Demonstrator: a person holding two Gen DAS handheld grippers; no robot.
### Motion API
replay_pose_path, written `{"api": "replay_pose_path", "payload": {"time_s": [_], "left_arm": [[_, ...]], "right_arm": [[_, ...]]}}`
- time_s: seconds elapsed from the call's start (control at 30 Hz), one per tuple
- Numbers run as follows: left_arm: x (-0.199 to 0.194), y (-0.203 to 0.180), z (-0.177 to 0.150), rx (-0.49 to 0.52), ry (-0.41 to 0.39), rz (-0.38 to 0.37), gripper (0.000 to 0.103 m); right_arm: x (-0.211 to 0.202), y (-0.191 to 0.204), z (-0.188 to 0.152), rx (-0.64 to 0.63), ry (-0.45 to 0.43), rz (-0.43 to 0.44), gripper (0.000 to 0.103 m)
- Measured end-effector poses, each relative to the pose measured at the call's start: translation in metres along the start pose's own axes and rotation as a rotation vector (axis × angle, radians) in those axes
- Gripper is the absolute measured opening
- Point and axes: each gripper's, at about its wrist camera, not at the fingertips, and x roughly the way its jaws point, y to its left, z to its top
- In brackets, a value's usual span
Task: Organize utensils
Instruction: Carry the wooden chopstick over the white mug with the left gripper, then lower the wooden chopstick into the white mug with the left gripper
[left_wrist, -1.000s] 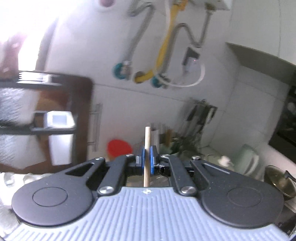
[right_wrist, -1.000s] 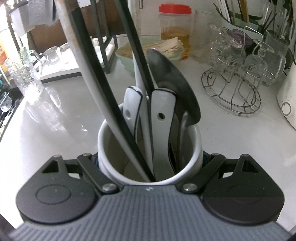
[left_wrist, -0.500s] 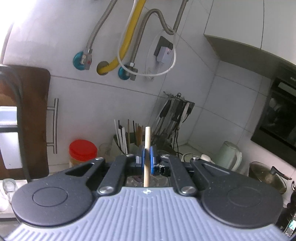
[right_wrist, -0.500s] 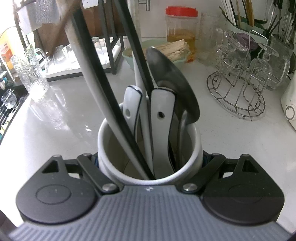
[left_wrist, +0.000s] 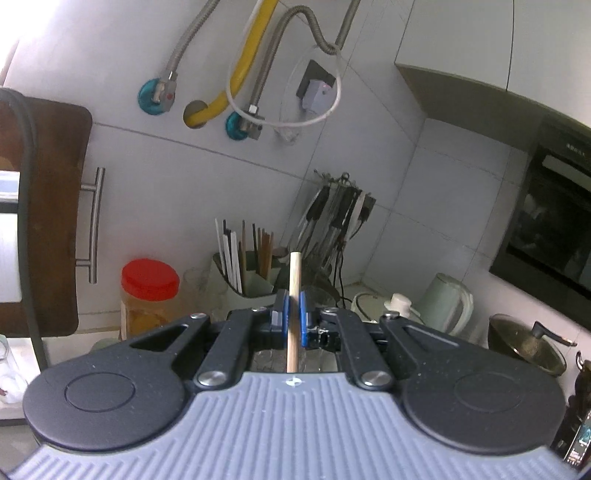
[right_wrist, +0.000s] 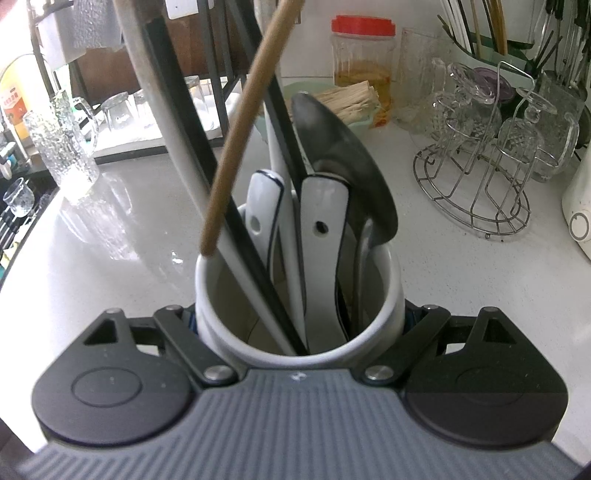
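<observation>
My left gripper (left_wrist: 291, 314) is shut on a thin wooden stick (left_wrist: 294, 280) that stands upright between its blue pads. In the right wrist view the same wooden stick (right_wrist: 243, 140) slants down from the top, and its lower end is at the left rim of a white ceramic cup (right_wrist: 391, 273). My right gripper (right_wrist: 299, 321) is shut on this cup, a finger on each side. Inside the cup stand white ceramic spoons (right_wrist: 321, 258), a dark metal ladle (right_wrist: 343, 158) and long black and white handles (right_wrist: 184, 122).
A wire rack of upturned glasses (right_wrist: 480, 177) stands at right on the white counter (right_wrist: 110, 229), with a red-lidded jar (right_wrist: 362, 66) and a green bowl of sticks (right_wrist: 351, 99) behind the cup. A textured glass mug (right_wrist: 62, 147) is at left. A chopstick holder (left_wrist: 251, 273) and kettle (left_wrist: 447, 306) line the wall.
The wooden stick has come down into the right wrist view and reached the cup's left rim. The left view has swung from a dark rack to the back wall. The right gripper kept still.
</observation>
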Motion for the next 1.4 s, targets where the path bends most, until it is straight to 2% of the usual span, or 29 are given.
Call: {"api": "replay_pose_path", "payload": {"time_s": [0.4,0.5,0.83,1.07,1.4], "left_arm": [[-0.004,0.001,-0.018,0.022,0.01,-0.011,0.007],[-0.005,-0.001,-0.018,0.02,0.05,0.023,0.007],[-0.036,-0.015,-0.005,0.012,0.134,0.022,0.007],[-0.054,-0.017,-0.003,0.01,0.25,0.022,0.007],[-0.05,-0.006,0.001,-0.083,0.5,0.0,0.007]], "right_arm": [[-0.001,0.001,-0.001,0.002,-0.004,-0.001,0.092],[-0.001,0.0,-0.001,0.002,-0.003,-0.001,0.092],[-0.003,0.001,-0.002,-0.002,0.014,0.006,0.092],[-0.003,0.003,-0.002,0.005,0.007,0.001,0.092],[-0.004,0.004,-0.004,0.002,0.002,-0.004,0.092]]}}
